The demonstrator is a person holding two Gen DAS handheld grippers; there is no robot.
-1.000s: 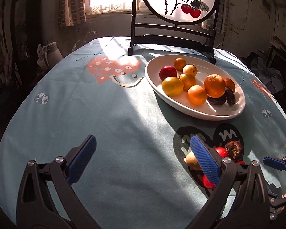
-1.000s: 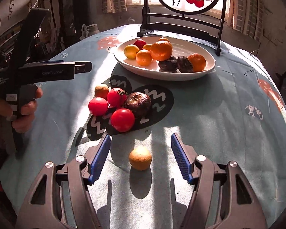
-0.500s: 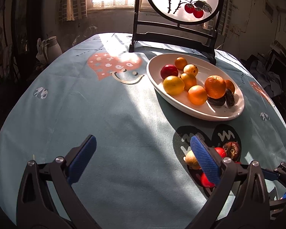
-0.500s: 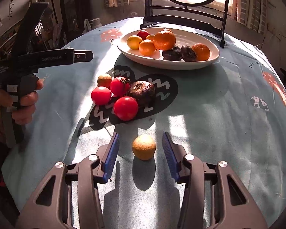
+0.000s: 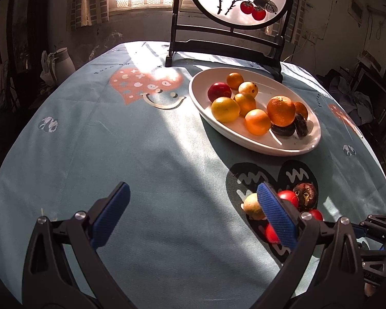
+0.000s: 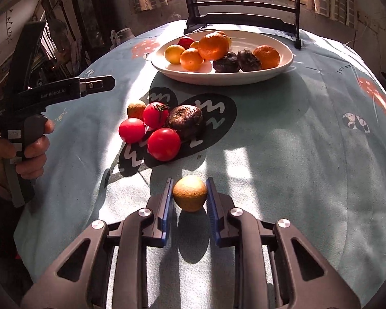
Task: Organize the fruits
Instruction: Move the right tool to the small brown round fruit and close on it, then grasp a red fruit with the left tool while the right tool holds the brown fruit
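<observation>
With jaws just closed, right gripper (image 6: 190,193) clamped on small yellow-brown fruit (image 6: 190,192) on tablecloth (image 6: 283,154).
Left gripper (image 5: 193,213) wide open, empty; tomatoes (image 6: 151,128) just beyond, white plate (image 6: 244,76) further back.

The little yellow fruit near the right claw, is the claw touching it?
Touching. The right wrist view shows the right claw closed on the little yellow fruit, both blue pads pressed against its sides with no gap.

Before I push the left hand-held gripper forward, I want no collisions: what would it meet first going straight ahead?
Likely only bare tablecloth: the left hand-held gripper is open with nothing between its jaws. The white plate lies farther off, right of its line.
</observation>
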